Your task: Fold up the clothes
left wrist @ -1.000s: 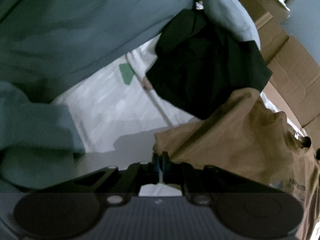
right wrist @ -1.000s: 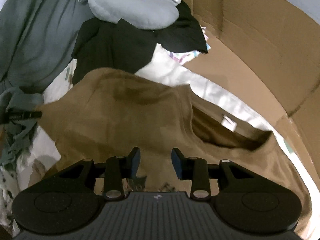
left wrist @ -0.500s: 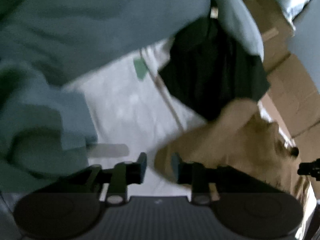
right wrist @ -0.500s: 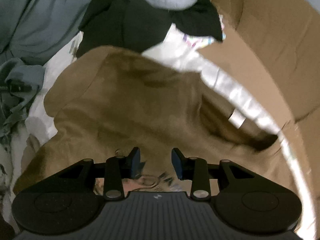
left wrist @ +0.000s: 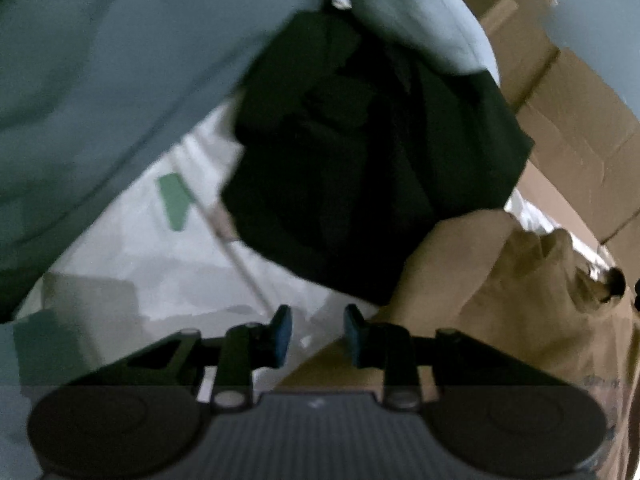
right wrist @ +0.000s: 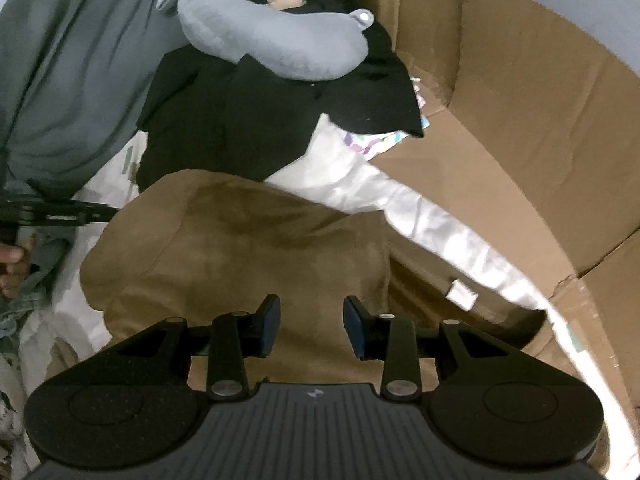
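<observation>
The left claw [left wrist: 316, 334] has its two blue-padded fingers spread apart with nothing pinched between them; its jaws have just been opening, and it hangs tilted down over a white sheet [left wrist: 160, 264], right at the near edge of a brown T-shirt [left wrist: 500, 300]. The right claw [right wrist: 310, 326] is likewise spread and empty, poised above the middle of the same brown T-shirt [right wrist: 248, 248], which lies partly folded on the white sheet [right wrist: 420, 216]. Behind the shirt sits a black garment [right wrist: 248, 120] with a grey neck pillow [right wrist: 272, 36] resting on top, a grey-green blanket [right wrist: 68, 80] to one side and cardboard [right wrist: 520, 128] along the other. In the right view a person's hand [right wrist: 14, 264] shows at the far left edge, holding the other tool. Judging from this, the shirt has a fold laid in and wants another or a tidy. To do that well, each claw should bite a single clean edge, not a bunched layer, both should lift together so the cloth stays square, and the fold should land clear of the black garment. The loose brown cloth will likely slump if only one side is raised.
</observation>
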Tool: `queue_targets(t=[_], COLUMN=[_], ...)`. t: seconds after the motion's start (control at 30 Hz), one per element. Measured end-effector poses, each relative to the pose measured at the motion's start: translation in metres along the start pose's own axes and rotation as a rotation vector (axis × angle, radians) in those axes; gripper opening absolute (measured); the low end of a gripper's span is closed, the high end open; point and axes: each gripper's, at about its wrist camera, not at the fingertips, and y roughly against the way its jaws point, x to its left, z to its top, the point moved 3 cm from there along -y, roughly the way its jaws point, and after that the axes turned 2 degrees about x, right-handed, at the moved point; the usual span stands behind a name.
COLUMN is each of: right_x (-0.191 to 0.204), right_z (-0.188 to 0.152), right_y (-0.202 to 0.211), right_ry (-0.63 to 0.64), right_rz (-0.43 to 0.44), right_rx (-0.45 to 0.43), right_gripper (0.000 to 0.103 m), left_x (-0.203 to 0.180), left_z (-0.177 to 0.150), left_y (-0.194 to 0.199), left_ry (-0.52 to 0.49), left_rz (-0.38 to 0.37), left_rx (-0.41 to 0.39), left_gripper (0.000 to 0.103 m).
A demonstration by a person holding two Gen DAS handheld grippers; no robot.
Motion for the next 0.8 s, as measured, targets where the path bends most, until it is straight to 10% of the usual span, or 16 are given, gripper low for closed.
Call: queue_targets(t=[0.8], right_x=[0.035], right_z=[-0.12], right_y=[-0.048], right_ry=[-0.284], right_rz=[0.031], right_rx=[0.074], right_gripper=[0.042], left_x=[-0.078], left_z=[-0.005], left_y=[0.009], left_ry=[-0.241], left_rz=[0.048], left_rx=[0.064], left_gripper=[0.049])
